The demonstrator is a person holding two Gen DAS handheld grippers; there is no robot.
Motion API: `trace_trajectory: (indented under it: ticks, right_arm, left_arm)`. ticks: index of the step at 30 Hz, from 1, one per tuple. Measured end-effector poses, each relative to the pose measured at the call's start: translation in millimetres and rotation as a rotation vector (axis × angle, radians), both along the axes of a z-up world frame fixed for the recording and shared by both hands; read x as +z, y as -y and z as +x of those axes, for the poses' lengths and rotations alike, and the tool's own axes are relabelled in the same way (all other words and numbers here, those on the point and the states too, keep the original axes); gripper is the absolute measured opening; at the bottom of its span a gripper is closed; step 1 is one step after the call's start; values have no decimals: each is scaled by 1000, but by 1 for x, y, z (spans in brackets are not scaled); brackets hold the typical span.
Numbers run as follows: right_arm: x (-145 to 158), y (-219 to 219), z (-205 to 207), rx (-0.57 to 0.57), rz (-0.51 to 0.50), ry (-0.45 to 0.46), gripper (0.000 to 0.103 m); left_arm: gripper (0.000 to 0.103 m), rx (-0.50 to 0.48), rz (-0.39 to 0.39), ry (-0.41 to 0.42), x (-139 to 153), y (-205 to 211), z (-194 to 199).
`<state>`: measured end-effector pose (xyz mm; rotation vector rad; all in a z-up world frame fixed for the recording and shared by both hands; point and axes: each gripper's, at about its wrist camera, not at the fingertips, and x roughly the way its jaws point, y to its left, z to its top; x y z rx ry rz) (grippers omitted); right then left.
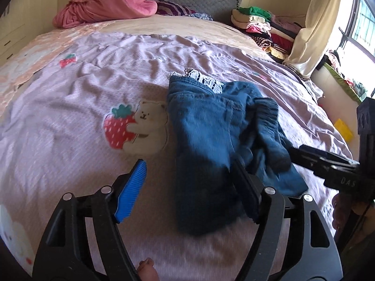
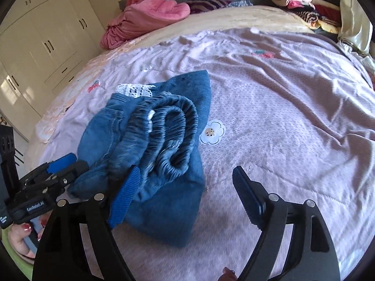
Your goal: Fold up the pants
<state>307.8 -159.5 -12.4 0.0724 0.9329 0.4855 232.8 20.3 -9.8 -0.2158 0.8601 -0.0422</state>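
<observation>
Folded blue denim pants (image 2: 164,140) on wrinkled lilac quilted bedspread (image 2: 281,117); left gripper (image 1: 187,187) and right gripper (image 2: 187,199) fingers spread, nothing pinched.

Pants (image 1: 206,128) near end blurred; left gripper (image 1: 187,187) finger overlaps hem.

Daylight came in through the window (image 1: 361,23) at the far right and lit the room brightly, washing out the panes and the pale curtain (image 1: 314,28) beside them. Sun fell in patches across the bedspread (image 1: 93,89), its wrinkles throwing soft shadows. A dark shadow lay over the near part of the blue pants (image 1: 211,126), whose near edge was smeared by motion blur. Both views bowed strongly toward the rims, with black vignetting in the corners, and the wardrobe (image 2: 46,35) at the far left curved visibly.
</observation>
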Motion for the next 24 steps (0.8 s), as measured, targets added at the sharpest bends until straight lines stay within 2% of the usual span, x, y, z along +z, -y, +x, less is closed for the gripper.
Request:
trace_trajectory:
  ticks: [4,5,6,13,17,24]
  right_arm:
    - [11,3,-22,-3,2,48,87]
    - [13,4,-27,-7,-2,61,88]
    - [17,6,-35,-9,-1,81,88]
    - [34,16,-83,-18,8,172,94]
    - [36,22,-106,-21,9,195,98]
    - [31,23,-135,-23,-5,195,98]
  left_arm:
    - [67,-7,8,6,7,2,-19]
    - [70,-6,9,8,8,3,-22]
    - [78,-4,10,14,10,4,-28]
    - [88,-27,5,41,20,9,-57]
    - [93,-43,3,41,21,12,-75]
    - [93,-44,-4,45,22,15,-102]
